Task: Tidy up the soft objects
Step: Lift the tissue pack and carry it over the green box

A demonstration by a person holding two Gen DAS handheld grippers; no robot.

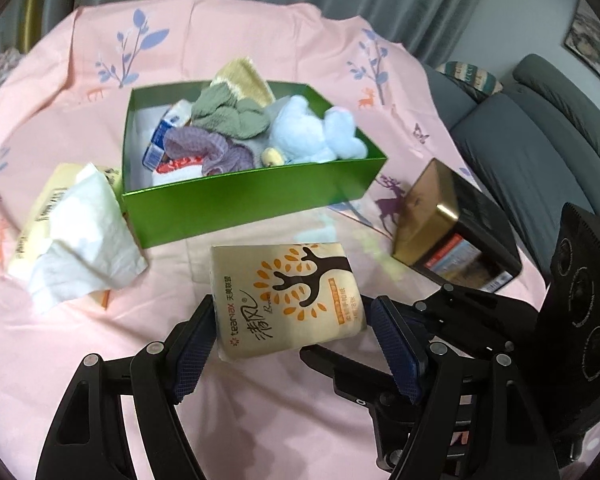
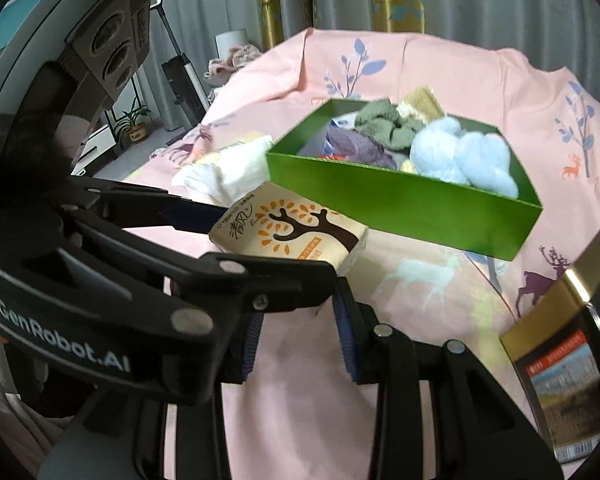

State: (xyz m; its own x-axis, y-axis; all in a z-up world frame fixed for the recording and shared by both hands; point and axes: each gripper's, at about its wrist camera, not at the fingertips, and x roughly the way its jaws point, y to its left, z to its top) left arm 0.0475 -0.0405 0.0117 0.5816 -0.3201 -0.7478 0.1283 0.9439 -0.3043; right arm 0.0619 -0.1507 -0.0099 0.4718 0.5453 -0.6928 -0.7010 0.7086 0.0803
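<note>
Left wrist view: my left gripper clamps the tissue pack across its width, raised off the bedsheet, presumably bound for the green box. Right gripper stands narrowly parted; whether it grips anything, I cannot tell.

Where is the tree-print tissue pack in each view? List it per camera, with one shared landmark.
Left wrist: tissue pack low centre, between the left gripper pads.
Right wrist: tissue pack left of centre, below the box.
Shared landmark: green box.
</note>
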